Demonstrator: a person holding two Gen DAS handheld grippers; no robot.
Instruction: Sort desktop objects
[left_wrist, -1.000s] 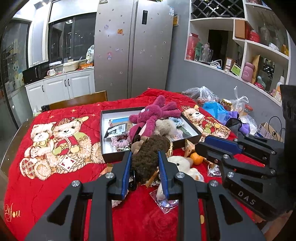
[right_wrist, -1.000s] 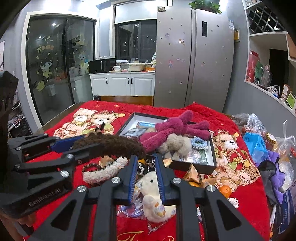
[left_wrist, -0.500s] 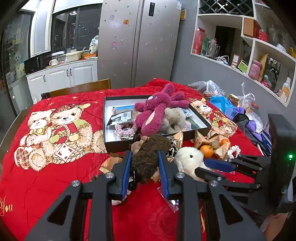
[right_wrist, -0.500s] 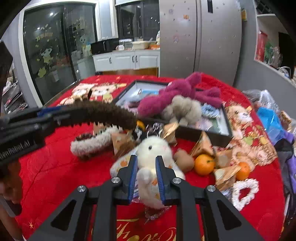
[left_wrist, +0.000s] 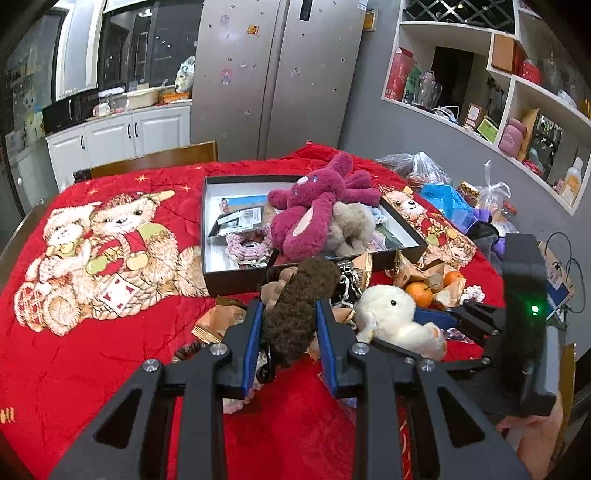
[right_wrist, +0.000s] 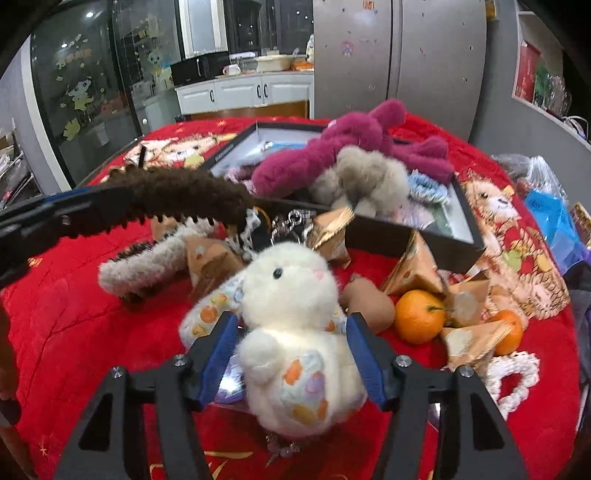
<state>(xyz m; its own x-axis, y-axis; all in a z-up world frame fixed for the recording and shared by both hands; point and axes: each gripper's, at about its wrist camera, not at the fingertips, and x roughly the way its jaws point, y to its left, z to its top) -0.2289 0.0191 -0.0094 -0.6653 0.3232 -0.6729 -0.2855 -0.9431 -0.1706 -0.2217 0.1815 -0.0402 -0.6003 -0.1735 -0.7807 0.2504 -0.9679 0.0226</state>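
A: Where does the left hand-held gripper (left_wrist: 289, 334) stand?

B: Low over the near part of the table covered by a red quilted teddy-bear cloth (left_wrist: 74, 332). Its blue-padded jaws are clenched on a fuzzy dark-brown plush hair claw clip (left_wrist: 295, 306), which juts forward past the fingertips toward the black shallow cardboard box (left_wrist: 236, 277).

A: And the right hand-held gripper (right_wrist: 291, 350)?

B: Its jaws are spread, one on each side of a cream-white plush bunny with pastel patches (right_wrist: 295, 314). The bunny sits between the pads; a narrow gap shows on the left, and on the right it cannot be told whether the pad touches.

A: Where is the bunny relative to the box?

B: Just near of it, among gold-brown paper wrappers (right_wrist: 417, 266). To its right lie two small oranges (right_wrist: 419, 317); to its left a beige fluffy hair clip (right_wrist: 147, 262) rests on the cloth.

A: What lies in the box?

B: A magenta long-limbed plush toy (left_wrist: 314, 206) sprawls across it, over a grey-beige plush ball (right_wrist: 365, 177), with a pink knitted scrunchie (left_wrist: 247, 247) at its left and papers farther back.
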